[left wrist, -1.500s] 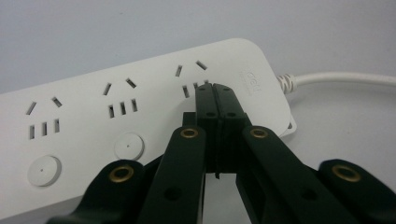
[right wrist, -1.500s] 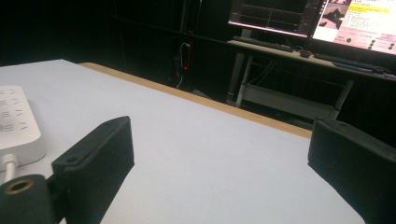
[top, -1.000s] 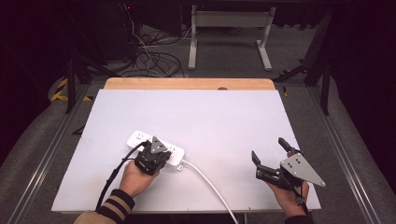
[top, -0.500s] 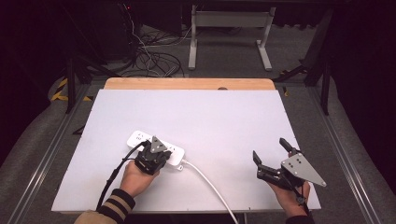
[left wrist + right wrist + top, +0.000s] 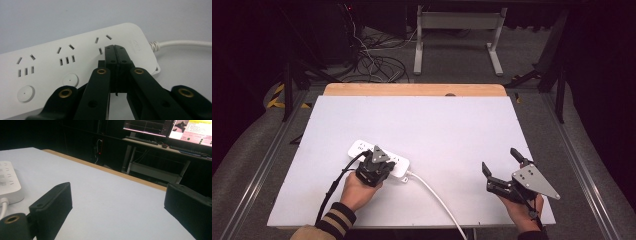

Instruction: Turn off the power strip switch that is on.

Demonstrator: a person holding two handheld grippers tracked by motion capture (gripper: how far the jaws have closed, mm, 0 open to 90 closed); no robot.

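The white power strip [image 5: 379, 156] lay flat on the desk [image 5: 452, 130], nearer the front left corner than the middle. Its white cord [image 5: 434, 196] ran off one end and went over the front edge. I could see three sets of holes and round buttons [image 5: 70, 80] on its top.

I held my left gripper [image 5: 115, 53] right over the strip, close to the end where the cord came out. Its jaws were pressed tight together with nothing between them. The tips pointed down at the top of the strip, by the last set of holes. I could not tell if they touched it.

I think the strip is hard and smooth, so it could slip. It looks light, but the stiff cord may drag on it. I would take hold across its long sides, near the middle, not by the cord.

My right gripper [image 5: 506, 169] sat near the front right corner, well apart from the strip. Its jaws were spread wide and held nothing.
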